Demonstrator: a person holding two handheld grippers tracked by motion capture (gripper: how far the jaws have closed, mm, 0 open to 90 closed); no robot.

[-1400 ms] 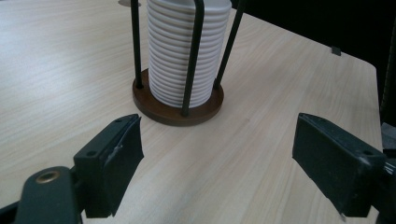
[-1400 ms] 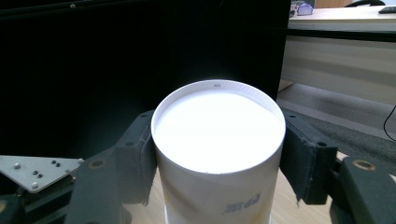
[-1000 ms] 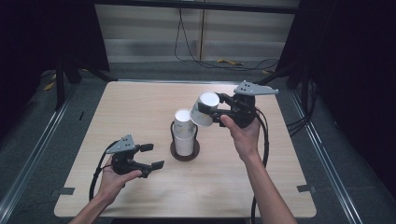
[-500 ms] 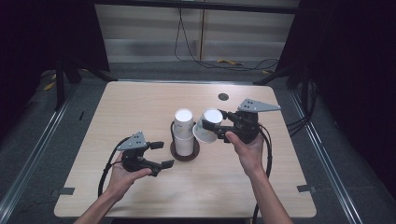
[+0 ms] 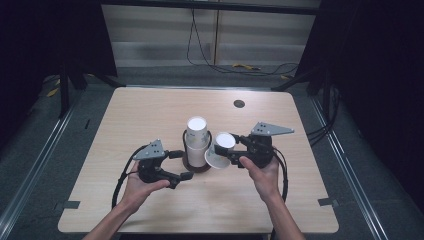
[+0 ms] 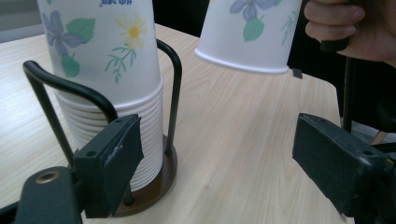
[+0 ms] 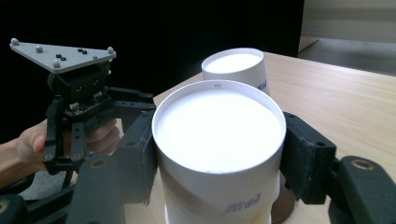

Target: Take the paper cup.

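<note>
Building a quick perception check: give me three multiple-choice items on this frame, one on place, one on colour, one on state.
1. Where does the cup stack stand?
A. in a wire holder on a brown base
B. bare on the table
C. on the floor

2. What colour is the table?
A. black
B. light wood
C. blue

3. What is the right hand-held gripper doing?
A. hanging open
B. shut on the loose cup
C. gripping the holder

Answers: 1 A, black wires rise around the stack. 2 B, pale grain shows. 3 B, both jaws press its sides.
</note>
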